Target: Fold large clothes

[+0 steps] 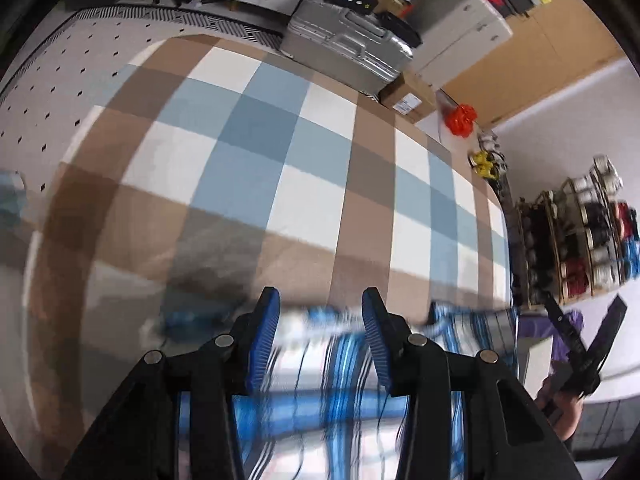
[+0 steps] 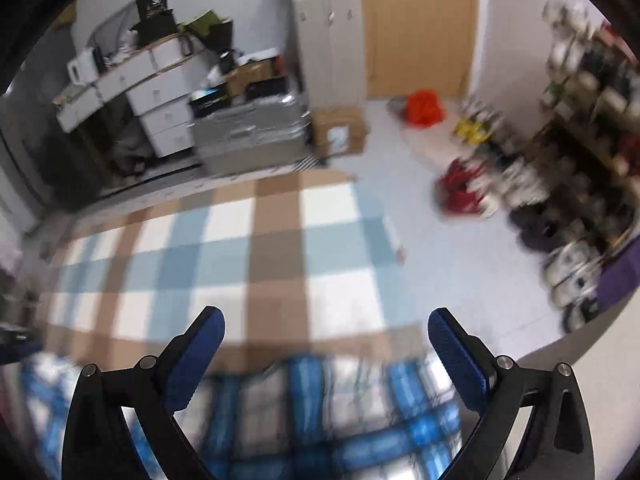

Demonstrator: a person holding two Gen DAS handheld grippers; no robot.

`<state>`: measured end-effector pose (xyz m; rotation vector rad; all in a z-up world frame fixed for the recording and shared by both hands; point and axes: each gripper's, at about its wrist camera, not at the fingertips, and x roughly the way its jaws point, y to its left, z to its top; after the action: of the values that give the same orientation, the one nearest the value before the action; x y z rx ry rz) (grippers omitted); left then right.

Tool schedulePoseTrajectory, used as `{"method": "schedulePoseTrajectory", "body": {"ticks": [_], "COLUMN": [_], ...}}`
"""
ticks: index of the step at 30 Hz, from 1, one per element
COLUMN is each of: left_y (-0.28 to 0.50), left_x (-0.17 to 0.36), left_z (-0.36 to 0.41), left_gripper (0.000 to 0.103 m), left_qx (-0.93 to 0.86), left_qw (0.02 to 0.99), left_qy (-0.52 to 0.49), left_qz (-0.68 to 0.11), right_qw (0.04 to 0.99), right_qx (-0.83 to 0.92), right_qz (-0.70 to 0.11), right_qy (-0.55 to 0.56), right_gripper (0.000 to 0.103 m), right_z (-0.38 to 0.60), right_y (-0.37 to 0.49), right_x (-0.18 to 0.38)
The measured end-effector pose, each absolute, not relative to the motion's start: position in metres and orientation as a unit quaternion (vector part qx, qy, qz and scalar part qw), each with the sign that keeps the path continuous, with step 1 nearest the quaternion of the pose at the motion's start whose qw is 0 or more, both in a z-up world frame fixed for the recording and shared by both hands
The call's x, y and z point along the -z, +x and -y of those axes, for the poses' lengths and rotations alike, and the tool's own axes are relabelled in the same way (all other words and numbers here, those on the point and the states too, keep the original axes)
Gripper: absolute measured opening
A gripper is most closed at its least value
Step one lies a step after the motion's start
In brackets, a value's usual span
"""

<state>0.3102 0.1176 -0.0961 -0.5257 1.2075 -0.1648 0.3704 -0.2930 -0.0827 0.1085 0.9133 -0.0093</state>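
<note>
Lying blurred, blue-and-white plaid garment (image 1: 320, 392), on checked rug (image 1: 280, 160)

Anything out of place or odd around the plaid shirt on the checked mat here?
Nothing clearly wrong. The plaid shirt lies on the checked mat, blurred. Beyond the mat, a red bag and shoes sit loose on the floor, away from the work.

No text I can read: label on box (image 1: 405, 103) too small, black bag (image 2: 154, 0) print blurred.
</note>
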Motion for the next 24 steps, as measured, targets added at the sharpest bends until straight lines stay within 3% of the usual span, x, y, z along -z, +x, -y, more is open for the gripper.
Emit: {"method": "schedulePoseTrajectory", "body": {"ticks": [4,9,11,14,18,24], "left_y": [0.264,0.203,0.186,0.176,0.181,0.191], "left_x": [0.082,0.077,0.089,0.125,0.161,0.157], "left_z": [-0.106,-0.089,-0.079,-0.072,-0.091,-0.101], "left_gripper": [0.037,0.037,0.043,0.043,0.044,0.044], "left_qx": [0.130,0.203,0.214,0.187,0.133,0.085], "left_qw": [0.784,0.769,0.761,0.750,0.759,0.770], "left_qy": [-0.227,-0.200,-0.185,-0.158,-0.184,-0.188], "left_qz": [-0.563,-0.572,-0.585,-0.614,-0.610,-0.604], "right_qw": [0.871,0.851,0.842,0.815,0.794,0.808], "right_qx": [-0.066,-0.128,-0.132,-0.119,-0.089,-0.039], "right_qz": [-0.484,-0.507,-0.508,-0.516,-0.538,-0.497], "right_qy": [0.045,-0.038,-0.128,-0.237,-0.269,-0.315], "right_gripper": [0.103,0.103,0.103,0.103,0.102,0.103], "right_z": [0.278,0.235,0.204,0.173,0.174,0.160], "right_y": [0.329,0.256,0.230,0.205,0.198,0.186], "right_x": [0.071,0.077,0.094,0.135,0.186,0.177]}}
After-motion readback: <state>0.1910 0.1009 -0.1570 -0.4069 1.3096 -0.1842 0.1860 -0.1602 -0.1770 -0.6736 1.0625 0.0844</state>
